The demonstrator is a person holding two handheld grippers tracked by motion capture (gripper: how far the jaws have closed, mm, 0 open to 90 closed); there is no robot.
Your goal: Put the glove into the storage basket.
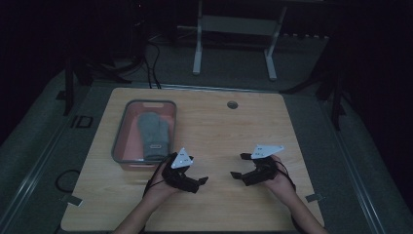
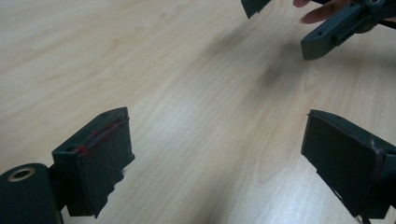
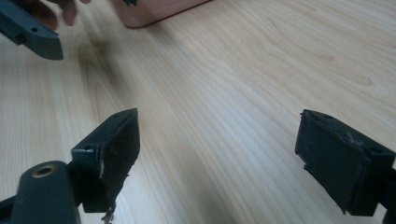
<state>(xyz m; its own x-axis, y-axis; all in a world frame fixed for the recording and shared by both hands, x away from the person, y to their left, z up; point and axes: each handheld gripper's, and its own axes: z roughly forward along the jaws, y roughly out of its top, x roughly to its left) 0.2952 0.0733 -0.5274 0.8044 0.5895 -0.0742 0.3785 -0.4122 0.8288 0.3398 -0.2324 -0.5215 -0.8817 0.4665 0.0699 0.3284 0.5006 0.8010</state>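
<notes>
Working across from the left, I am seeing the pink tray (image 1: 122,127) sitting on the wooden table (image 1: 219,122), with the grey mitten (image 1: 153,134) lying inside it, cuff toward me. Just beside the tray's near right corner I am holding the left gripper (image 1: 200,182), its jaws standing wide with bare wood between them and nothing in them. Near it, a little to the right, I am holding the right gripper (image 1: 238,165), jaws likewise spread wide and empty, its tips facing the left one's across a small gap.
</notes>
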